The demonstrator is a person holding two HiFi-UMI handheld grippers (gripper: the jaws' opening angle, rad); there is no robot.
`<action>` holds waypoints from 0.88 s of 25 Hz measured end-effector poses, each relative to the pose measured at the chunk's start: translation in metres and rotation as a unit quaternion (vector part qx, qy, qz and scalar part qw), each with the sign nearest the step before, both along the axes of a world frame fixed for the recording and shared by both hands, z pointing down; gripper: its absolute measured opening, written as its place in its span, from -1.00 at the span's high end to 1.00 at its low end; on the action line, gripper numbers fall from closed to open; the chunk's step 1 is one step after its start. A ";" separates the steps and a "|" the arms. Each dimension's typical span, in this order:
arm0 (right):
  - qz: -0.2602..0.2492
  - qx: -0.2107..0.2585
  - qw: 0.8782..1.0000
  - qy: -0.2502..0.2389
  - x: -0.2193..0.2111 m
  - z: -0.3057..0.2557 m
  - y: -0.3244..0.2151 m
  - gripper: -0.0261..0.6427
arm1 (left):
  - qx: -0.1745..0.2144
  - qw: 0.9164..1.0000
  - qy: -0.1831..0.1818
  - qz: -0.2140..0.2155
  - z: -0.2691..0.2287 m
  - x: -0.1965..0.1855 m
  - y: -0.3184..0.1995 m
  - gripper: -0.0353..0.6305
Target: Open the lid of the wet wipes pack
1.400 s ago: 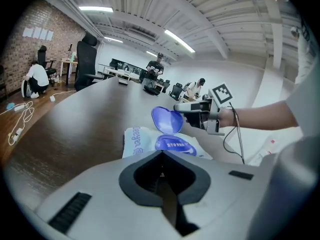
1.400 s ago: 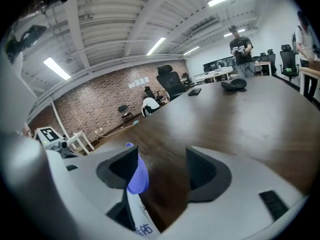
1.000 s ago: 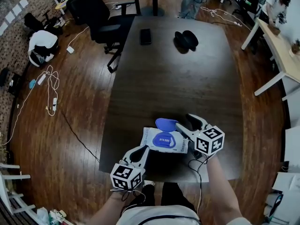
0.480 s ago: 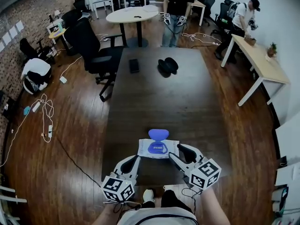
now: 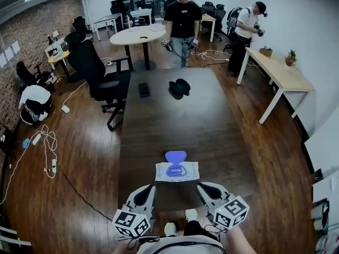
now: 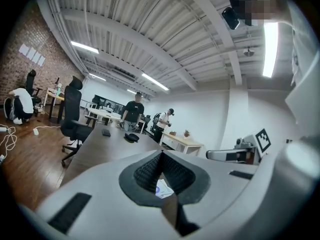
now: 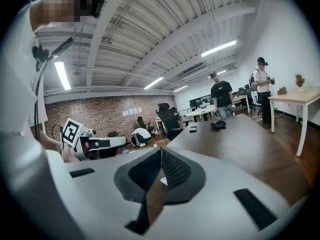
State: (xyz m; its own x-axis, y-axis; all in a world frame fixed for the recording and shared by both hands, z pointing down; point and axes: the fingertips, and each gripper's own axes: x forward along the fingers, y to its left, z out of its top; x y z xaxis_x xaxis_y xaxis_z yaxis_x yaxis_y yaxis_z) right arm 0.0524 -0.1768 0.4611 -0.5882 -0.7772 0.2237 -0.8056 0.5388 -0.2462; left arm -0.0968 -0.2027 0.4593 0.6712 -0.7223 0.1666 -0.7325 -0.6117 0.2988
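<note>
- left gripper (image 5: 147, 190): jaws together, tips meeting, nothing between them. It sits over the near edge of the table (image 5: 159, 126), just left of the wet wipes pack (image 5: 186, 172) and not touching it.
- right gripper (image 5: 204, 188): jaws have just been closing and now stand together with nothing caught in them. It is at the same near edge, just right of the wet wipes pack and clear of it.
- marker cubes on both grippers: black-and-white square patterns only, no words.
- wet wipes pack: lies flat on the dark table close to the near edge, between the two grippers and a little beyond their tips.
- lid (image 5: 175, 156): blue oval flap, already flipped open, lying past the pack's far edge.
- print on the pack: white wrapper with a blue oval patch on top. The lettering is too small to read and no brand is legible.
- far end of the table: flat black slab (image 5: 143, 89) and black rounded item (image 5: 179, 87), near each other and well apart from the pack.
- background: person in black top (image 5: 183, 15) stands beyond the table, and a black office chair (image 5: 95, 70) is at its left side.
- paper sheets (image 5: 9, 53) on the brick wall: any writing is unreadable.
</note>
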 end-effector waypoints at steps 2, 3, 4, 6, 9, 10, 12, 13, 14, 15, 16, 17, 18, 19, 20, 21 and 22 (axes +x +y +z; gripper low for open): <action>0.011 0.001 1.000 -0.003 0.000 -0.001 0.009 0.90 | 0.002 1.000 0.004 0.005 -0.002 -0.001 0.006 0.89; 0.015 0.001 1.000 -0.005 -0.001 -0.001 0.013 0.90 | 0.002 1.000 0.006 0.007 -0.002 -0.003 0.008 0.89; 0.018 0.001 1.000 -0.005 -0.003 -0.002 0.017 0.90 | 0.002 1.000 0.008 0.009 -0.002 -0.005 0.010 0.89; 0.021 0.002 1.000 0.001 -0.006 -0.002 0.023 0.90 | 0.001 1.000 0.011 0.012 -0.001 -0.009 0.016 0.89; 0.022 0.005 1.000 0.014 -0.011 -0.004 0.031 0.90 | -0.002 1.000 0.016 0.018 0.001 -0.012 0.022 0.89; 0.023 0.006 1.000 0.019 -0.013 -0.005 0.033 0.90 | -0.003 1.000 0.016 0.020 0.002 -0.012 0.023 0.89; 0.024 0.008 0.999 0.026 -0.016 -0.007 0.039 0.90 | -0.003 1.000 0.015 0.027 0.005 -0.012 0.027 0.89; 0.023 0.008 0.999 0.028 -0.017 -0.008 0.043 0.90 | -0.004 0.999 0.016 0.030 0.005 -0.011 0.029 0.89; 0.020 0.007 0.999 0.030 -0.018 -0.009 0.047 0.90 | -0.005 0.999 0.018 0.033 0.005 -0.010 0.031 0.89; 0.017 0.007 0.999 0.033 -0.019 -0.010 0.051 0.90 | -0.005 0.999 0.020 0.035 0.004 -0.009 0.033 0.89; 0.015 0.007 0.999 0.036 -0.020 -0.011 0.055 0.90 | -0.005 0.999 0.021 0.037 0.003 -0.007 0.034 0.89; 0.014 0.008 0.999 0.038 -0.019 -0.012 0.059 0.90 | -0.005 0.999 0.022 0.039 0.003 -0.005 0.036 0.89; 0.014 0.009 0.999 0.038 -0.018 -0.014 0.062 0.90 | -0.004 0.999 0.023 0.041 0.002 -0.002 0.037 0.89; 0.014 0.010 0.999 0.036 -0.017 -0.016 0.066 0.90 | -0.002 0.999 0.023 0.043 0.001 0.000 0.039 0.89; 0.015 0.011 0.999 0.035 -0.015 -0.018 0.069 0.90 | -0.001 0.999 0.023 0.044 -0.001 0.002 0.041 0.89; 0.015 0.013 0.999 0.034 -0.014 -0.021 0.073 0.90 | 0.002 0.999 0.024 0.045 -0.003 0.004 0.043 0.89; 0.015 0.015 0.999 0.034 -0.012 -0.023 0.077 0.90 | 0.004 0.999 0.025 0.046 -0.006 0.006 0.047 0.89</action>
State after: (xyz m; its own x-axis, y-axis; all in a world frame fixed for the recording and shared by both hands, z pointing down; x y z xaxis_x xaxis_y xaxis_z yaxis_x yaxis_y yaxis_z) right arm 0.0402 -0.1000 0.4381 -0.5489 -0.8009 0.2395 -0.8358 0.5208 -0.1739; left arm -0.0907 -0.1560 0.4538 0.7418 -0.6587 0.1260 -0.6577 -0.6777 0.3288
